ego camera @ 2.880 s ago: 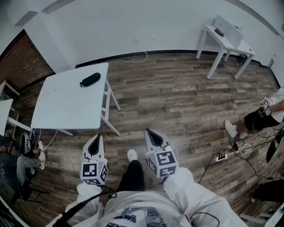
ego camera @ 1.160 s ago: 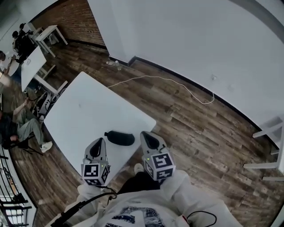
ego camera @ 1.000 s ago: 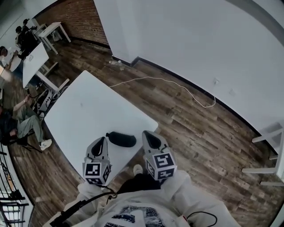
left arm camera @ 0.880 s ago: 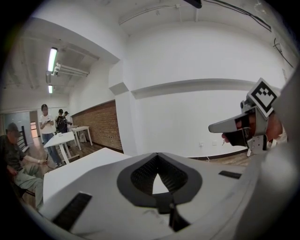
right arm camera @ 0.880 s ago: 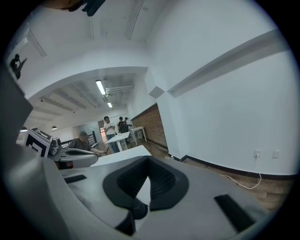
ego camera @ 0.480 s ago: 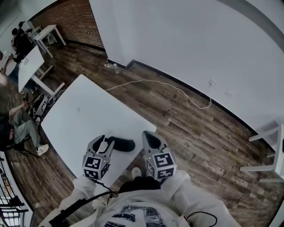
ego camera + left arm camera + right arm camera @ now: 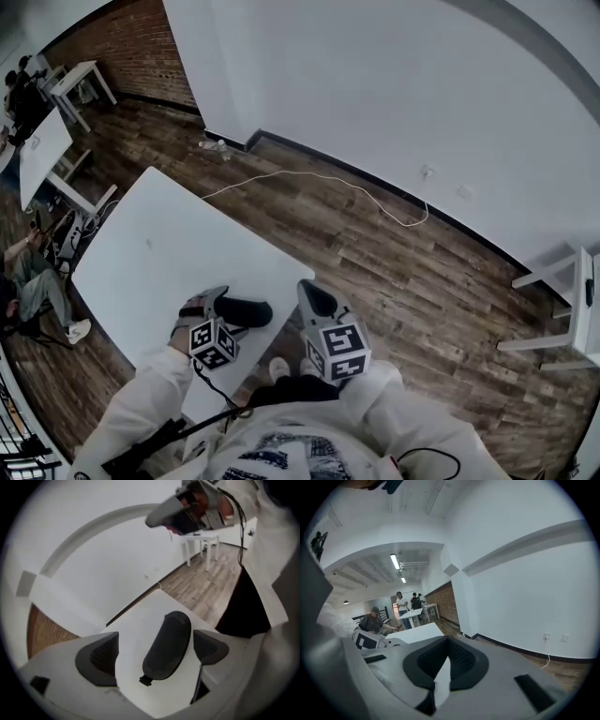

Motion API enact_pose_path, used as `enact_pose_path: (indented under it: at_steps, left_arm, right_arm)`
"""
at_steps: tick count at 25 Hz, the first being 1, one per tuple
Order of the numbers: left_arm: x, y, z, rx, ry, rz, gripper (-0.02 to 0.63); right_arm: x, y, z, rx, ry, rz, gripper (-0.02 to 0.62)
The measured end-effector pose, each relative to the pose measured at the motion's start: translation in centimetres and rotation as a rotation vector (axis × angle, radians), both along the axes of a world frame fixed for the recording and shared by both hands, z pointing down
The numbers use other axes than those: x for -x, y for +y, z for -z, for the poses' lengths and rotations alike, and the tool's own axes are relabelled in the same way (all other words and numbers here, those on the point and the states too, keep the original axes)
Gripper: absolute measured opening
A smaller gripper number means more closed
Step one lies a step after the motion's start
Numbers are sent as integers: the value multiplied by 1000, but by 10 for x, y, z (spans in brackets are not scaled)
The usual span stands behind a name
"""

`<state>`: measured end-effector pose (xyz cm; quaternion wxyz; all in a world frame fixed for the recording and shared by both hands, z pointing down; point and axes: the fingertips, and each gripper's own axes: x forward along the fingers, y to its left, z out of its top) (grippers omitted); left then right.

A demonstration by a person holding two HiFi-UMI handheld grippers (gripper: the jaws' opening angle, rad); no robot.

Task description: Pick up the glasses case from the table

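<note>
Head view: the case (image 7: 246,311) is lying on the table (image 7: 159,234), close to its near edge. The left gripper (image 7: 208,300) is tilting down over the case, and the right gripper (image 7: 315,296) is hanging just off that edge.

Left gripper view: this is showing what the head view is hiding. The jaws are opening wide and straddling the case (image 7: 168,644) without pressing on it. The case is sitting nearer one jaw, so in my judgement closing could be shoving it across the table or losing its rounded shell.

Right gripper view: the jaws are sitting together, empty, and no case is showing.
</note>
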<state>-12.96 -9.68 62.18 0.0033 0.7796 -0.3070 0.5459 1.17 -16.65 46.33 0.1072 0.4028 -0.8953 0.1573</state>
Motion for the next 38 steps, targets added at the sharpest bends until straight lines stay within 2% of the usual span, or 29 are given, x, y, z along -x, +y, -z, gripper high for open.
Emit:
enact_pose_path:
  at_steps: [2, 4, 12, 16, 19, 20, 23, 25, 28, 30, 33, 36, 38]
  left_arm:
    - [-2, 2, -20, 72, -58, -97, 514]
    - [-1, 2, -37, 144, -77, -149, 514]
    - [-10, 3, -89, 405, -88, -226, 515]
    - [-7, 18, -97, 476, -101, -249, 508]
    - [-5, 23, -98, 511, -107, -218, 408]
    - [-4, 20, -96, 508, -107, -199, 377]
    - [1, 11, -91, 470, -100, -163, 371]
    - [-4, 3, -74, 434, -23, -102, 368]
    - [-19, -20, -20, 329, 244, 90, 367]
    - [-18, -37, 22, 207, 429, 222, 365]
    - [-9, -54, 88, 7, 654, 388, 365]
    - [6, -60, 142, -147, 833, 532, 365]
    - [14, -59, 160, -195, 884, 577, 364]
  right_arm:
    - [-8, -1, -1, 1, 10, -16, 6]
    - [-16, 0, -5, 6, 22, -32, 7]
    - [-53, -9, -19, 34, 53, -96, 7]
    - [-55, -8, -20, 38, 55, -113, 7]
    - [-52, -7, -20, 36, 53, -114, 6]
    - [-52, -7, -20, 36, 52, -114, 7]
    - [-50, -7, -21, 41, 48, -112, 6]
    - [-48, -8, -22, 42, 42, -109, 6]
    - [-43, -9, -24, 43, 37, -105, 6]
    - [-39, -10, -24, 44, 32, -100, 6]
    - [-33, -13, -22, 44, 20, -87, 6]
    - [-25, -13, -19, 41, 9, -72, 6]
    - [-19, -12, -17, 39, 2, -63, 6]
